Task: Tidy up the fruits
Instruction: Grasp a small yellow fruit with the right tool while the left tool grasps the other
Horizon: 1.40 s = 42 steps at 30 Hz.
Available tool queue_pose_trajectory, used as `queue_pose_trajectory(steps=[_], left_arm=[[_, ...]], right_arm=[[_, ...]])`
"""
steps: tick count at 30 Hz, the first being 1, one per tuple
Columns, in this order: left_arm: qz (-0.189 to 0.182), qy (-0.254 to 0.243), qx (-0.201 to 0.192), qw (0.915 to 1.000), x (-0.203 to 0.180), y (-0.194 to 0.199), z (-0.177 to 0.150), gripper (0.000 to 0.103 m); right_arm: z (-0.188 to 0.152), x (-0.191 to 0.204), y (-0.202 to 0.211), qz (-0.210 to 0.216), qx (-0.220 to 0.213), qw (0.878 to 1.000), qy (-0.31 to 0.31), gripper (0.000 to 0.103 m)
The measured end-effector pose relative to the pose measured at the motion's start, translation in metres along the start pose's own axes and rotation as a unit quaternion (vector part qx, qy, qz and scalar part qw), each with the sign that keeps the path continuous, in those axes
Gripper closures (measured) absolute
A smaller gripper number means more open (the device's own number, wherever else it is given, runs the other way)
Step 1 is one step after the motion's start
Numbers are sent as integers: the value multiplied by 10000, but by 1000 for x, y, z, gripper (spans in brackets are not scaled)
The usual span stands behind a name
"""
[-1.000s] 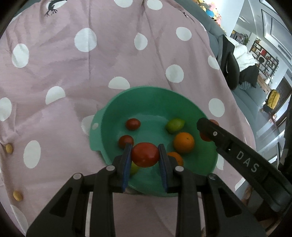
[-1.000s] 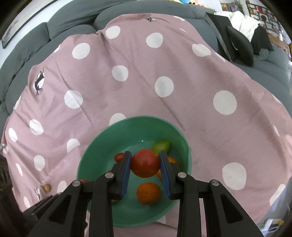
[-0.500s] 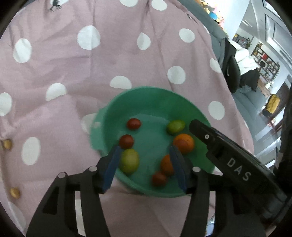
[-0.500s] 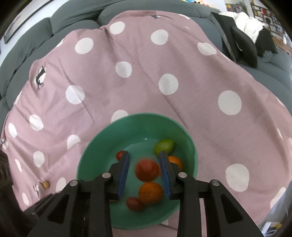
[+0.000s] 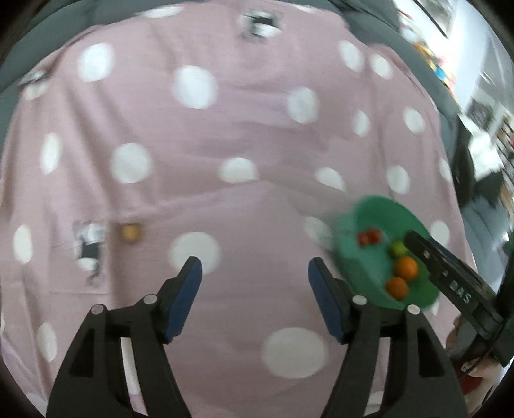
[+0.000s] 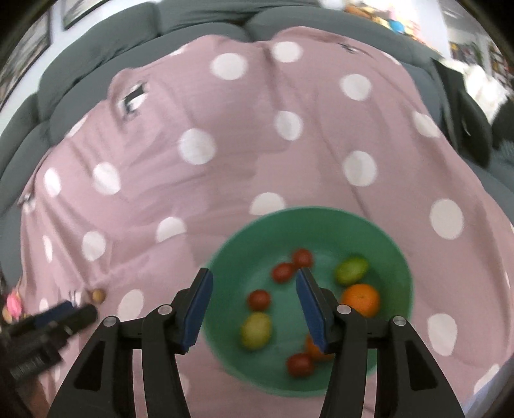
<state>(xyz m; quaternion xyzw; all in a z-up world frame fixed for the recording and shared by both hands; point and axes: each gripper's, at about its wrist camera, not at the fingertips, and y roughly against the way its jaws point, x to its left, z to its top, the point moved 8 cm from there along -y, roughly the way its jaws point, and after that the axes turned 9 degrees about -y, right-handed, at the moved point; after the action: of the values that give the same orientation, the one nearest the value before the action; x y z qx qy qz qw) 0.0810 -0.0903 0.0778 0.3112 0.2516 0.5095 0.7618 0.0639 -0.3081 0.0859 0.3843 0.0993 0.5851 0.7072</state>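
The green bowl (image 6: 321, 213) sits on the pink dotted cloth and holds several fruits: red tomatoes (image 6: 282, 271), a lime (image 6: 351, 270), an orange (image 6: 361, 299) and a yellow-green fruit (image 6: 256, 329). My right gripper (image 6: 253, 284) hovers over the bowl's left half, its jaws opening with nothing between them. My left gripper (image 5: 254, 273) is over bare cloth left of the bowl (image 5: 379, 212), jaws opening and empty. A small yellow fruit (image 5: 130, 232) lies on the cloth ahead and to the left of it. The right gripper's finger (image 5: 449, 279) reaches over the bowl.
The pink cloth (image 6: 225, 128) covers a wide surface backed by a grey sofa (image 6: 192, 19). The small yellow fruit (image 6: 97, 294) also shows in the right wrist view, just beyond the left gripper (image 6: 64, 316). Furniture and shelves stand far right.
Both grippers opened and dropped their red tomatoes into the bowl. The left gripper swung left, away from the bowl, over bare cloth. The right gripper shifted slightly left over the bowl.
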Motion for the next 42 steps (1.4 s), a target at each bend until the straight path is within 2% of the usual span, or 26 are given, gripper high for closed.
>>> queue_pose_trajectory(steps=[4,7,10,11,14,16,19,21,23,28,32,38,42], left_arm=[[267,536,-189,9980,54,11,-6,32],[450,985,-120,9940,90,11,-14,32],[743,1317,-226,9882,122,12,-23,32],[823,1435,-123,9861,131,9,-29,32],[798,1712,60,9820,151,3,-41,32],[772,1838,76,9799,159,3,-44,33],[834,1887,9,9785,167,5,-44,33],[825,1905,4,9782,169,5,-43,33],[761,1941,-16,9780,171,4,-44,35],[640,2059,-22,9765,177,0,-43,43],[620,2074,31,9763,180,-1,-42,49],[563,2040,80,9773,177,-9,-36,62],[468,1861,211,9812,167,-25,-21,70]], right_arm=[[-13,38,-6,310,156,9984,457,48],[-30,68,-15,581,373,9944,796,48],[-52,95,-31,884,755,9896,849,49],[-60,103,-35,1007,931,9869,853,49],[-93,134,-53,1455,1564,9727,903,49],[-110,149,-60,1591,1854,9646,990,49],[-133,173,-67,1852,2324,9482,1119,61],[-142,187,-73,2018,2643,9373,1043,63],[-148,197,-78,2115,2837,9295,1043,68],[-170,224,-91,2173,3362,9072,1296,71],[-181,224,-100,1932,3370,9087,1526,72],[-186,221,-102,1938,3401,9081,1486,74],[-168,212,-103,1903,3222,9188,1259,74]])
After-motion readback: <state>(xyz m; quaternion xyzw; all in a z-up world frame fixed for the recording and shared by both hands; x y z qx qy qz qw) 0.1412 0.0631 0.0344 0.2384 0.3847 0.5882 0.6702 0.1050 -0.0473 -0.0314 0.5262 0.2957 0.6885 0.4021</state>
